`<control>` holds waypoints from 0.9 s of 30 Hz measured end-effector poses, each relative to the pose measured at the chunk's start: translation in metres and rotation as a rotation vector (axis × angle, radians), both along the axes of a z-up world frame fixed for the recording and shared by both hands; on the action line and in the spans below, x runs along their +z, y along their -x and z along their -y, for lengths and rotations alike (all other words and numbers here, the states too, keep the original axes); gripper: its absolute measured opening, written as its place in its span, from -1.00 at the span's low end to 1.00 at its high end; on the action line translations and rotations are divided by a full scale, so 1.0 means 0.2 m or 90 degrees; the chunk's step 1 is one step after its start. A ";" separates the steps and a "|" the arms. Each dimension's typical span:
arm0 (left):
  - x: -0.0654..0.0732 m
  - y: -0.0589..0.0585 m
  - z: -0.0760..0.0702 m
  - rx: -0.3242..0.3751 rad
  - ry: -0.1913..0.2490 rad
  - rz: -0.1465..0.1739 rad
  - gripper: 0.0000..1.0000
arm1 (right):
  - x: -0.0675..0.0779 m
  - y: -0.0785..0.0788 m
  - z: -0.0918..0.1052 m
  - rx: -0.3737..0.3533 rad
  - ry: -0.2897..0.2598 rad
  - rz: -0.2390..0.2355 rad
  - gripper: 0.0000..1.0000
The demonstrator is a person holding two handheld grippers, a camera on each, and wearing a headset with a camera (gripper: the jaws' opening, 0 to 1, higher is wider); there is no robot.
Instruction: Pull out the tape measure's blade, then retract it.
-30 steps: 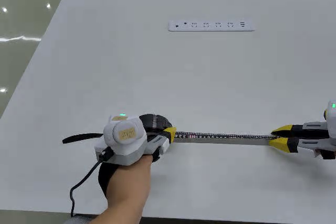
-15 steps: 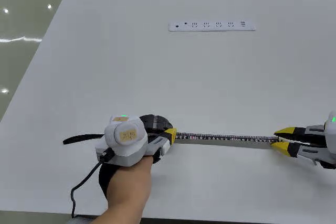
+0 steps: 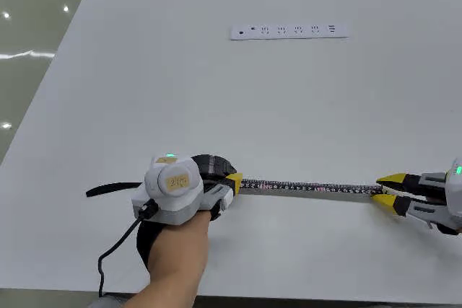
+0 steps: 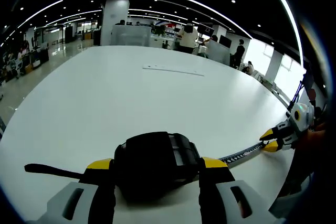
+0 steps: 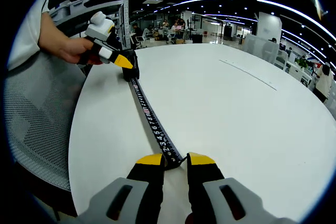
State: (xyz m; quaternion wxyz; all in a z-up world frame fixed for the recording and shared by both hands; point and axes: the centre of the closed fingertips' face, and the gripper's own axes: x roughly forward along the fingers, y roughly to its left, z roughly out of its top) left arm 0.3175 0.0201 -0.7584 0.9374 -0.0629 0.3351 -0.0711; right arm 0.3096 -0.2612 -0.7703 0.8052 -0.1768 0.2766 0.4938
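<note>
A large open office, with strip lights overhead and desks and people far off, surrounds the broad white matte table (image 3: 303, 106). The table is bare ahead of both grippers apart from a flat white power strip (image 3: 289, 31) well beyond them. The pull-out looks done: the dark, number-printed metal blade (image 3: 310, 187) lies flat on the table, stretched from the left gripper (image 4: 157, 162) across to the right gripper (image 5: 177, 159). The black rubbery tape measure case (image 4: 157, 153) sits clamped between the left gripper's yellow-tipped jaws, one pressed against each side. The right gripper's jaws stand a little apart around the blade's end — whether they actually pinch it I cannot tell. By my reading, only retraction remains.
</note>
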 end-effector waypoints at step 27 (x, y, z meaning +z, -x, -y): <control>0.00 0.00 0.00 -0.004 -0.004 0.000 0.22 | -0.02 0.05 0.01 0.032 -0.048 -0.069 -0.79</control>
